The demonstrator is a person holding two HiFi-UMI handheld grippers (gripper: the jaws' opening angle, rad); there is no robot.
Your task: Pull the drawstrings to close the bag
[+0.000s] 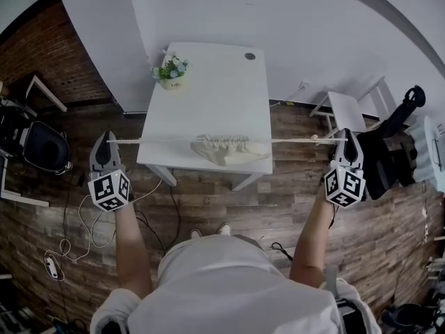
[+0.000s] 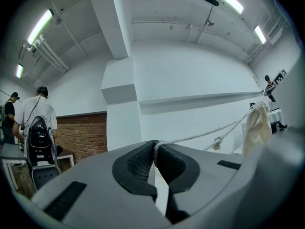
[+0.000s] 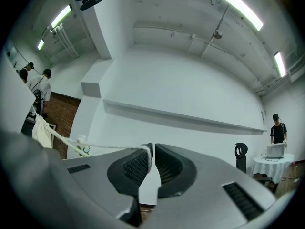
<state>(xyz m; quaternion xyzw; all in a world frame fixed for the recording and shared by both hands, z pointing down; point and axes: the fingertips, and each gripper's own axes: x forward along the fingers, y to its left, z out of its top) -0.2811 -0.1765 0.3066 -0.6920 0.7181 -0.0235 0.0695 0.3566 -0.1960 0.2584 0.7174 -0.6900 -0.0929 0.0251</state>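
Observation:
A cream cloth bag [image 1: 226, 149] hangs over the front of the white table [image 1: 208, 89], its mouth gathered tight. White drawstrings run taut and level from the bag to both sides. My left gripper [image 1: 106, 143] is shut on the left drawstring [image 1: 149, 141], far out to the left of the table. My right gripper [image 1: 347, 140] is shut on the right drawstring [image 1: 292, 140], far to the right. In the left gripper view the cord [image 2: 200, 135] leaves the pinched pads toward the bag [image 2: 257, 125]. The right gripper view shows the cord [image 3: 105, 146] clamped between the pads, and the bag [image 3: 42, 131].
A small potted plant [image 1: 170, 72] stands at the table's back left corner. A black chair [image 1: 42, 147] is at the left, a white chair [image 1: 348, 110] and black equipment [image 1: 389, 152] at the right. Cables [image 1: 83, 228] lie on the wood floor. People stand in the distance [image 2: 35, 113].

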